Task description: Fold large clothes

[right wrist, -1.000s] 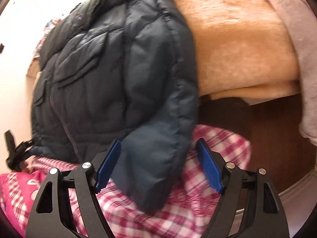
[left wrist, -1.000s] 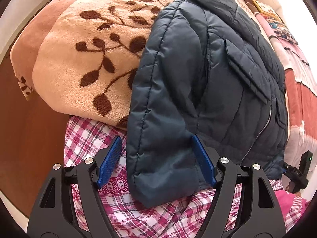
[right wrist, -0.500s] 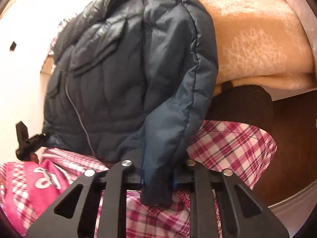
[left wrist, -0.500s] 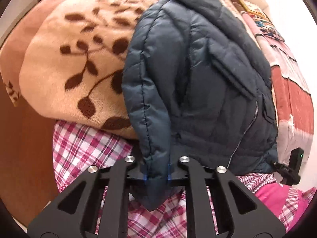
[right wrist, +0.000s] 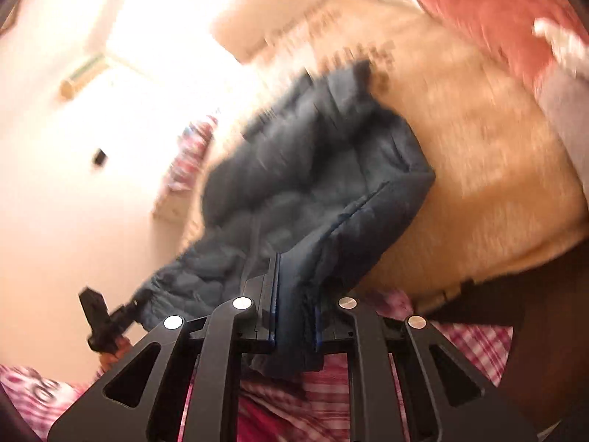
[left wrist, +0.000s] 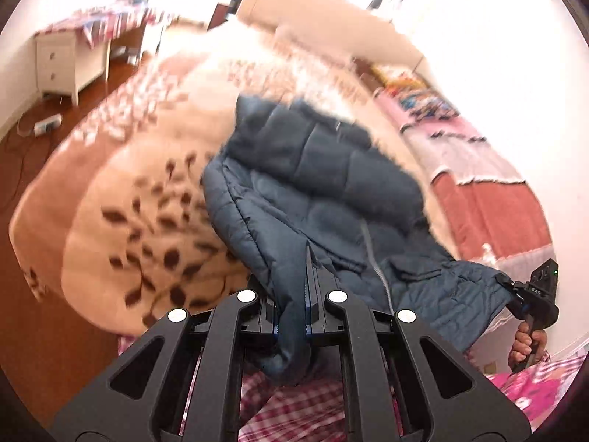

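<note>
Evenly, jacket (left wrist: 316, 191) hem corners being raised by left gripper (left wrist: 292, 316) and right gripper (right wrist: 294, 324), both clamped on fabric; hem to be kept taut and level.

jacket (left wrist: 324, 199) | dark blue, quilted, puffy, zip front | bottom corners lifted, body sagging between them | upper part on peach blanket (left wrist: 147, 199) on bed

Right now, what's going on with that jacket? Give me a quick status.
Left gripper shut on one jacket corner, right gripper shut on the other. Jacket's near edge raised off the blanket. Nothing in the way.
</note>
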`<action>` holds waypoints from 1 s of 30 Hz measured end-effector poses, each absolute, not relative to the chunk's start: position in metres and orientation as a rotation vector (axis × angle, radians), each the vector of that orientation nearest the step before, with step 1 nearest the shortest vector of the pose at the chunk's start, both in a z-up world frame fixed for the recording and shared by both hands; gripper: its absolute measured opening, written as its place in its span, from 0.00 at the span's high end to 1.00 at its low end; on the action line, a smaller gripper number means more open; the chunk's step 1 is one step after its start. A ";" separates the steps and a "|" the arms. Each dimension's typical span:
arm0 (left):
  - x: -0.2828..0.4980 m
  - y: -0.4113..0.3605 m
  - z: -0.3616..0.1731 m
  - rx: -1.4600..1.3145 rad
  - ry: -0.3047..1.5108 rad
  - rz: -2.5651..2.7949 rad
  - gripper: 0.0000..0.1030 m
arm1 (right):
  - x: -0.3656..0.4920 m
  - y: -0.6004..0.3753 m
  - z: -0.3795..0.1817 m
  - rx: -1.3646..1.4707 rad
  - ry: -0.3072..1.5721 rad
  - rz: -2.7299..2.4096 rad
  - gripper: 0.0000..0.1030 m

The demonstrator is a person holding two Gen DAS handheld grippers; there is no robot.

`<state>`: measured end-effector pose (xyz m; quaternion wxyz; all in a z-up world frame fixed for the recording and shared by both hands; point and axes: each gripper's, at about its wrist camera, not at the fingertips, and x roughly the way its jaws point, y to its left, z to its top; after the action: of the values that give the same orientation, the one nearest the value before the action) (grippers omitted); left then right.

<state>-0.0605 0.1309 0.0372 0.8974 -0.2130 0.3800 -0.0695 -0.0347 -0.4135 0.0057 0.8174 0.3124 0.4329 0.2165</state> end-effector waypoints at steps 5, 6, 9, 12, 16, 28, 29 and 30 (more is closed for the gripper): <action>-0.077 0.139 0.066 -0.433 0.707 -0.167 0.91 | -0.045 -0.428 0.037 0.691 0.820 0.450 0.85; -0.082 0.138 0.070 -0.430 0.697 -0.176 0.91 | -0.047 -0.425 0.039 0.692 0.811 0.445 0.85; -0.097 0.137 0.075 -0.426 0.676 -0.194 0.91 | -0.060 -0.432 0.045 0.714 0.787 0.435 0.85; -0.114 0.139 0.078 -0.423 0.661 -0.215 0.91 | -0.076 -0.438 0.049 0.721 0.778 0.426 0.85; -0.135 0.145 0.081 -0.438 0.643 -0.236 0.91 | -0.093 -0.443 0.052 0.729 0.774 0.417 0.85; -0.109 0.154 0.087 -0.507 0.621 -0.238 0.91 | -0.070 -0.446 0.061 0.767 0.759 0.427 0.85; -0.106 0.154 0.089 -0.507 0.619 -0.236 0.91 | -0.066 -0.447 0.062 0.767 0.759 0.428 0.85; -0.102 0.155 0.092 -0.509 0.615 -0.234 0.91 | -0.059 -0.447 0.064 0.766 0.758 0.429 0.85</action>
<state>-0.1025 0.1546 0.0919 0.9148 -0.2471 0.2987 -0.1139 -0.0587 -0.4475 0.0642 0.8364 0.3621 0.3581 0.2029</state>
